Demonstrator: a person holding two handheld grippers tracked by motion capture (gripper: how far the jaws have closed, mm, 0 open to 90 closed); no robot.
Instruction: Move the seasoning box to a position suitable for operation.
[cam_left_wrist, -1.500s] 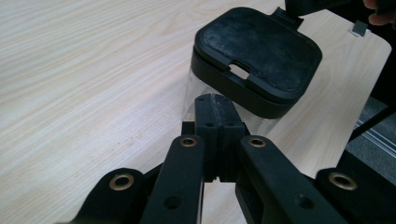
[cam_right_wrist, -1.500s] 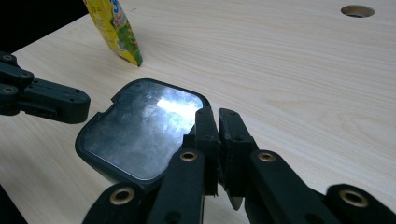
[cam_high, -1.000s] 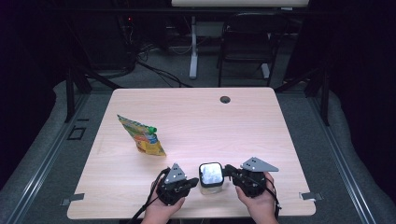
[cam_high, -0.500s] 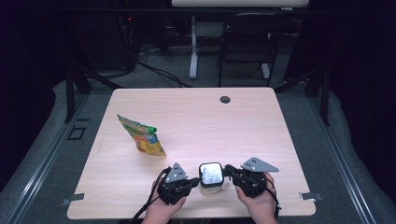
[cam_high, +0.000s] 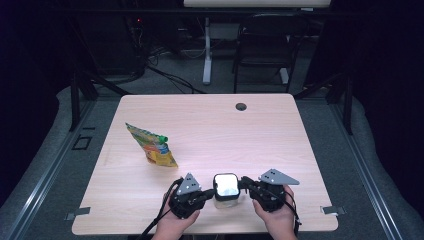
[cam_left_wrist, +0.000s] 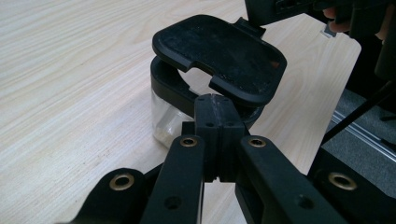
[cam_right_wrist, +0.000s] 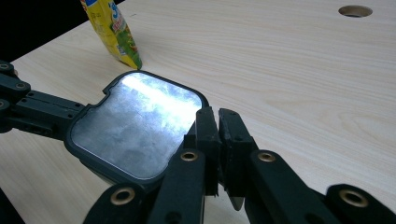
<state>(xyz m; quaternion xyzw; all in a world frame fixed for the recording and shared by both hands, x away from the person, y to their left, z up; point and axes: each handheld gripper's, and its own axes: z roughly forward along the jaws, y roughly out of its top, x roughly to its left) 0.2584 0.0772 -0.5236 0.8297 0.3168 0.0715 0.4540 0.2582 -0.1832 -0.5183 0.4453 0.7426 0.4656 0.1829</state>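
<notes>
A small clear jar (cam_high: 226, 196) with a black flip lid (cam_high: 226, 184) stands near the front edge of the worktop (cam_high: 210, 125), directly between the two tongs. The left tongs (cam_high: 205, 195) lie just to its left and the right tongs (cam_high: 246, 185) just to its right, both pointing inward at it, so neither hand is clearly nearer.

In the left gripper view the left tongs (cam_left_wrist: 218, 122) are pressed together, their tips at the jar's black collar (cam_left_wrist: 170, 84), apparently pinching its edge, though the contact itself is hidden. The lid (cam_left_wrist: 219, 53) is tilted up, hinged at the far side, with a gap on the near side. In the right gripper view the right tongs (cam_right_wrist: 218, 128) are almost closed, a thin slit between them, at the lid's right edge (cam_right_wrist: 194, 105); whether they nip that edge cannot be told. The lid's shiny top (cam_right_wrist: 133, 123) faces upward.

The lid's hinge line runs roughly across from one hand to the other, so lifting likely calls for the right hand while the left steadies the jar.

A yellow pouch (cam_high: 150, 145) with a green cap lies well apart, back and to the left. The worktop is pale wood with a cable hole (cam_high: 241, 106) near its far edge. The room beyond is dark, with desk legs, a chair and cables
</notes>
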